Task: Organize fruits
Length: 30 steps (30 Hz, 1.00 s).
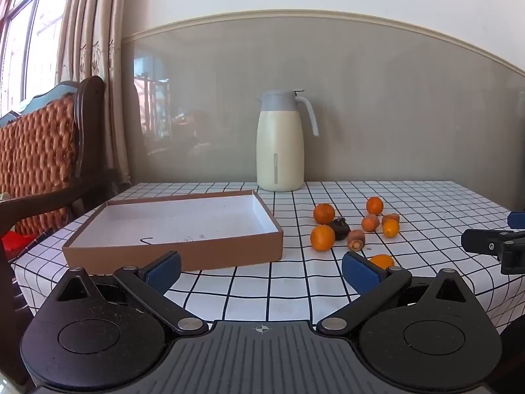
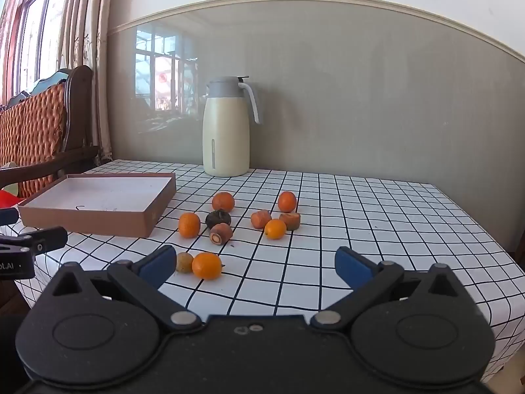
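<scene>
A shallow brown cardboard box point(image 1: 170, 249) point(image 2: 98, 216) with a white, empty inside lies on the left of the checked tablecloth. Right of it lies a loose cluster of fruit: several oranges point(image 1: 323, 237) point(image 2: 189, 225), carrot-like chunks point(image 1: 356, 239) point(image 2: 220, 233) and a dark wrinkled fruit point(image 1: 339, 226) point(image 2: 218, 218). Nearer the front edge lie an orange point(image 2: 206, 265) and a small greenish-brown fruit point(image 2: 184, 262). My left gripper point(image 1: 261, 271) is open and empty above the table's front edge. My right gripper point(image 2: 256, 266) is open and empty, just behind the front orange.
A cream thermos jug point(image 1: 280, 141) point(image 2: 225, 128) with a grey lid stands at the back by the wall. A wooden chair with a woven back point(image 1: 42, 151) stands left of the table. The table edge point(image 2: 512, 321) drops off at the right.
</scene>
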Available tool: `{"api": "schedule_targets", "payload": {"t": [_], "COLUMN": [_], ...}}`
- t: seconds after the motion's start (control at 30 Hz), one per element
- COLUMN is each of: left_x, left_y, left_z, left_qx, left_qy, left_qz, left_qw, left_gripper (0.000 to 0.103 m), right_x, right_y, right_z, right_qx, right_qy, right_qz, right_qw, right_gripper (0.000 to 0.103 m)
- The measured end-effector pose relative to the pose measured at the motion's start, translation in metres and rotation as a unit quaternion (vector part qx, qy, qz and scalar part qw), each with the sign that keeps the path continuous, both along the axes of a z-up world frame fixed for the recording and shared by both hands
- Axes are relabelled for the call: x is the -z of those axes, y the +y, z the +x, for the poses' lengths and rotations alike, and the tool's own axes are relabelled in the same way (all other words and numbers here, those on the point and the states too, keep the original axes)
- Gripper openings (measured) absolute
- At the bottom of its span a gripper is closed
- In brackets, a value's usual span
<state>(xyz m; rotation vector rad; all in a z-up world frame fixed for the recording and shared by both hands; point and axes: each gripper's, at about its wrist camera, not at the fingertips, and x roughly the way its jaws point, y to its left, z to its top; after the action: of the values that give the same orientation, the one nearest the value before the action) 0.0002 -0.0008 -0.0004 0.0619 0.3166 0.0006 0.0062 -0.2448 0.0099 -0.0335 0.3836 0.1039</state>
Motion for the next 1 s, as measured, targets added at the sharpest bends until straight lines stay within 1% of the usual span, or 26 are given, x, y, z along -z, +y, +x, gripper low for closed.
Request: {"api": "schedule_targets", "payload": {"t": [0.43,0.47,1.0], "left_x": [-0.0005,-0.0005,0.0], "left_y": [-0.0056,0.0014,0.0022], "left_z": [0.0023,0.0011,-0.0021], "left_qx": [-0.003,-0.001,-0.001], "left_qy": [-0.001,-0.001,-0.006], "left_qz": [-0.006,-0.008,-0.008], "left_qw": [1.0,1.0,1.0], "left_gripper": [0.103,0.103,0.103], "right_x": [0.0003,0.0002,0.0001], "right_y": [0.0,0.0,-0.0003], "right_z": [0.0005,0.0004,0.0002], "right_qx": [0.0,0.0,0.0], "right_qy": [-0.001,-0.001,-0.001], "right_qz": [-0.002,-0.002,-0.002], "right_qw": [1.0,1.0,1.0], "right_gripper": [0.097,0.097,0.097]}}
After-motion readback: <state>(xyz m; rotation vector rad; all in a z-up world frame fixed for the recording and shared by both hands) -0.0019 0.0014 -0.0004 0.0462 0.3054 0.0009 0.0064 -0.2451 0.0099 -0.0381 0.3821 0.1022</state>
